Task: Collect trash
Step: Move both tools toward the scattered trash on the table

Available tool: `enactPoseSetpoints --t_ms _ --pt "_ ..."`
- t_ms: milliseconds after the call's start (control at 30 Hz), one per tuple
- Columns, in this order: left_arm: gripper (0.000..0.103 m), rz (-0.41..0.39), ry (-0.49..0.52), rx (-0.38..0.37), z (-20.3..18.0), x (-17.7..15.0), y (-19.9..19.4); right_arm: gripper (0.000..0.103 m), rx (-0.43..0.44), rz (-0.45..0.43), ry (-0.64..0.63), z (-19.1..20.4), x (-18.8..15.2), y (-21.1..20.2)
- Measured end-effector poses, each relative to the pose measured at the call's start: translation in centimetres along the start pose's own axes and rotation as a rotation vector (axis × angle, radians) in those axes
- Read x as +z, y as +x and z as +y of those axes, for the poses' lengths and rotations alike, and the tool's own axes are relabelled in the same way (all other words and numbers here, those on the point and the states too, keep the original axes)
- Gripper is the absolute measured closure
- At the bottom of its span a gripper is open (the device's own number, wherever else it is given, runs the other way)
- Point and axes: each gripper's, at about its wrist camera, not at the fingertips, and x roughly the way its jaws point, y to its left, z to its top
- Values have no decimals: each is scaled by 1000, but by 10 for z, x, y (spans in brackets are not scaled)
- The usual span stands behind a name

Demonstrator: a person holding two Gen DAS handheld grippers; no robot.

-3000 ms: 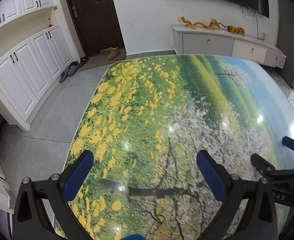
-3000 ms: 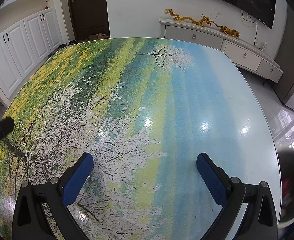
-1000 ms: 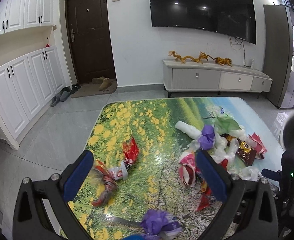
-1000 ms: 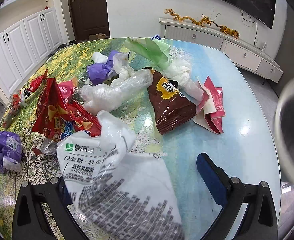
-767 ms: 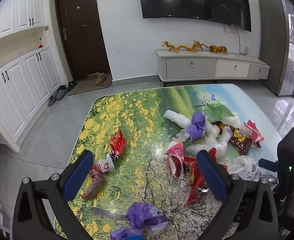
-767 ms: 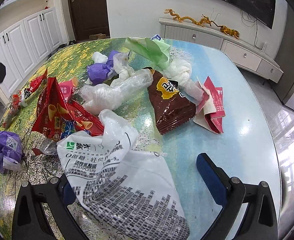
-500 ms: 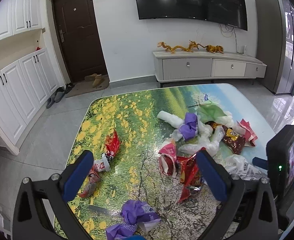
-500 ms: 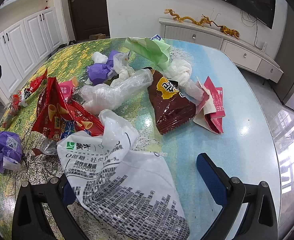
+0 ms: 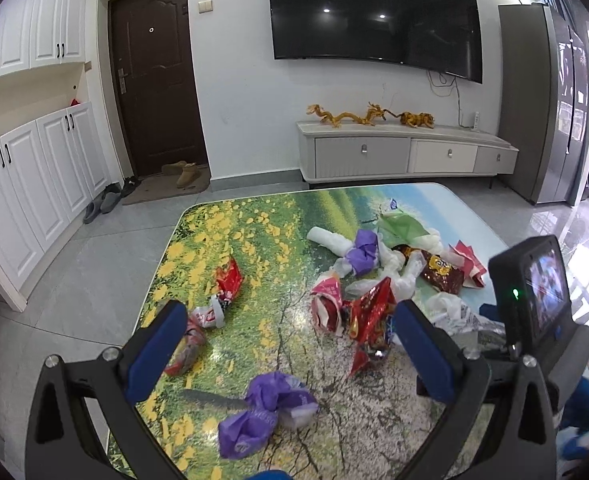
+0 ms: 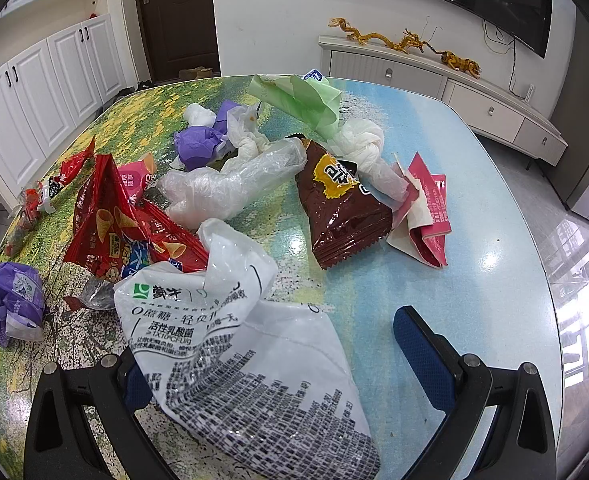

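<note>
Trash lies scattered on the landscape-print table (image 9: 254, 240). In the left wrist view my left gripper (image 9: 290, 352) is open above a crumpled purple bag (image 9: 266, 408), with a red snack wrapper (image 9: 228, 280) on the left and a red chip bag (image 9: 370, 316) on the right. My right gripper (image 10: 282, 356) is open low over a white printed plastic bag (image 10: 246, 344), which covers its left finger. Beyond lie a brown snack bag (image 10: 338, 204), a clear plastic bag (image 10: 230, 184), a green bag (image 10: 302, 100) and a pink wrapper (image 10: 430, 208).
The right gripper's camera unit (image 9: 534, 292) shows at the right of the left wrist view. White cabinets (image 9: 34, 184) stand on the left, a TV console (image 9: 406, 156) and a dark door (image 9: 154, 92) behind. The table edge (image 10: 550, 280) drops to the tiled floor on the right.
Three seconds ago the table was bare; trash now covers it. Over the last second the left gripper has drawn back and up, widening its view. The right gripper has stayed still.
</note>
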Motion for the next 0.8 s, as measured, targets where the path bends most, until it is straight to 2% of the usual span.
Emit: enactPoseSetpoints --t_ms 300,400,467,567,733,800 --pt "0 -1 -7 11 18 -24 -25 0 1 0 0 0 -1 0" --pt "0 -23 -25 33 33 -22 -39 0 32 34 -14 -2 -2 -3" --pt "0 -50 -34 50 43 -17 -50 0 90 -14 47 -14 -7 -21" --pt "0 -107 -32 74 50 -6 -68 0 73 -83 64 -26 -19 -56" --pt "0 -172 -51 27 36 11 -88 0 48 -195 144 -54 -51 -126" --pt "0 -205 -81 -23 24 16 -96 0 23 -256 177 -65 -62 -156"
